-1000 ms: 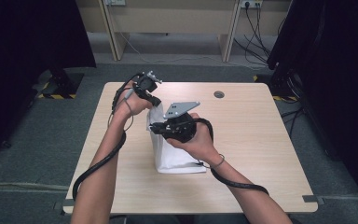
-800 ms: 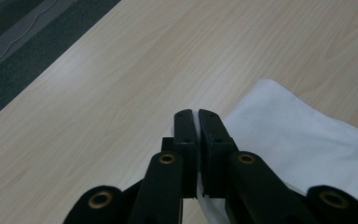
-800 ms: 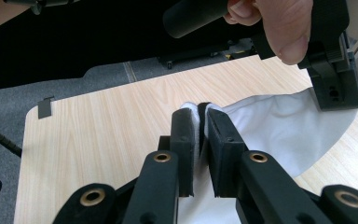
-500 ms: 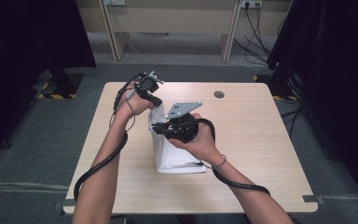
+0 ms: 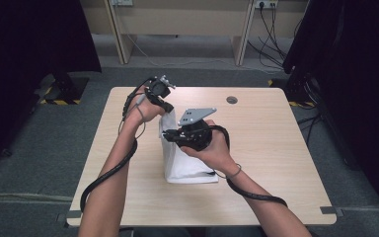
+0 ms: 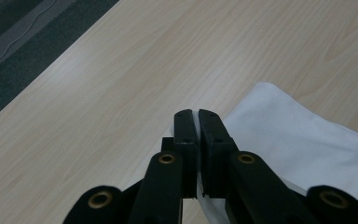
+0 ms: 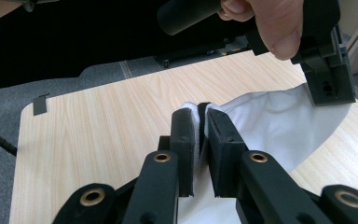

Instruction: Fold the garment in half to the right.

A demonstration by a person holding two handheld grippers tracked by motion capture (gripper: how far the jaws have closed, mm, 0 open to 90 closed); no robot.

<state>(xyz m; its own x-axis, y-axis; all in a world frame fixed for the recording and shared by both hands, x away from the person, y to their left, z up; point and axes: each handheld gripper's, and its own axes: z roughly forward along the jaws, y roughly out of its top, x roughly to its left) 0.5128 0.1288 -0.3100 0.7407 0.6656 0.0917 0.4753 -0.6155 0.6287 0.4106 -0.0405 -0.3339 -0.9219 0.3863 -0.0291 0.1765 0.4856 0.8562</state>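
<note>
Pale wood table (image 5: 276, 148) on a grey floor, dark curtains at both sides. We hold a gripper in each hand over the table's middle. Our right gripper (image 5: 170, 134) has its jaws clamped on a fold of white cloth (image 5: 187, 165); in the right gripper view the fabric is pinched between them (image 7: 199, 126). Our left gripper (image 5: 167, 106), just beyond and to the left, is closed on another edge of the cloth (image 6: 307, 140), jaws nearly touching (image 6: 196, 135). Between both grippers the cloth is lifted, its near end resting on the table in front of us.
</note>
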